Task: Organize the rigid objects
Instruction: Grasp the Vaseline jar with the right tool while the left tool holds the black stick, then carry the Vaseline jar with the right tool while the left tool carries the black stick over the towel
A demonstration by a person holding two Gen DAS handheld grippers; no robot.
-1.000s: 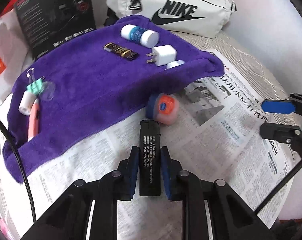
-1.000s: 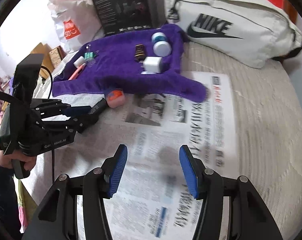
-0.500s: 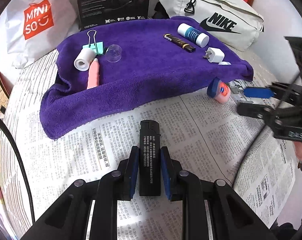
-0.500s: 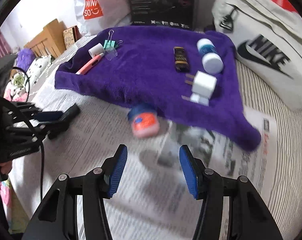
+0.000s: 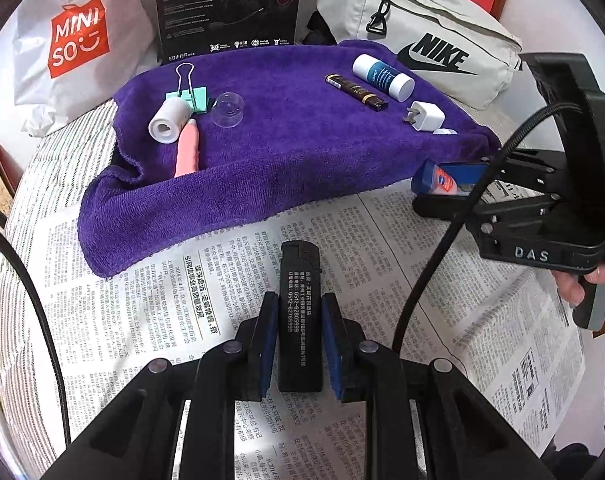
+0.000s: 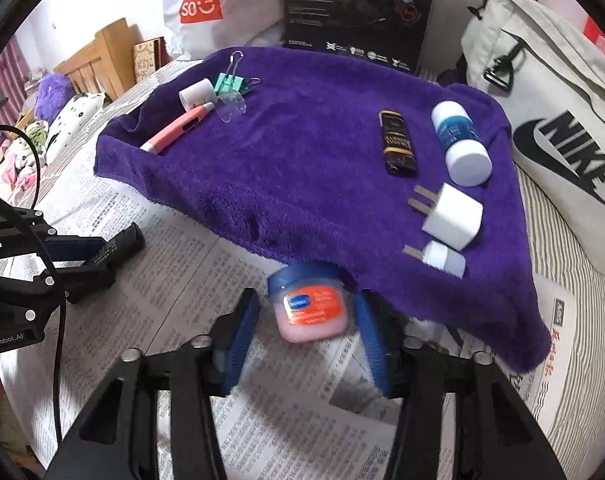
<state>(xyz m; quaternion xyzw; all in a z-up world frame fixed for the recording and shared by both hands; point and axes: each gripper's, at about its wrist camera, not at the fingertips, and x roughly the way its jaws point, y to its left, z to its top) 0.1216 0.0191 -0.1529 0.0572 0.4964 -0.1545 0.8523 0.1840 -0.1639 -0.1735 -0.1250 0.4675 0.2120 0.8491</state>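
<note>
My left gripper [image 5: 298, 322] is shut on a black lighter [image 5: 299, 312] and holds it over the newspaper [image 5: 206, 288]; both also show in the right wrist view [image 6: 82, 256]. My right gripper [image 6: 306, 320] is open around a small pink jar with a blue lid [image 6: 308, 306] that lies on the newspaper at the edge of the purple towel [image 6: 302, 148]; a gap shows on each side. The jar also shows in the left wrist view [image 5: 436, 178]. On the towel lie a white plug [image 6: 450, 216], a blue-and-white bottle [image 6: 460, 144], a dark lighter [image 6: 398, 142], a pink pen [image 6: 176, 128] and a green binder clip [image 6: 232, 82].
A white Nike bag [image 6: 550, 120] lies right of the towel. A black box [image 6: 358, 8] and a white Miniso bag [image 6: 206, 4] stand behind it. A white roll [image 5: 168, 120] and a clear cap [image 5: 227, 109] lie near the clip. A cable [image 5: 434, 248] crosses the newspaper.
My right gripper has moved forward to the pink jar, which now sits between its open fingers. My left gripper has kept the black lighter and drawn back from the towel.
</note>
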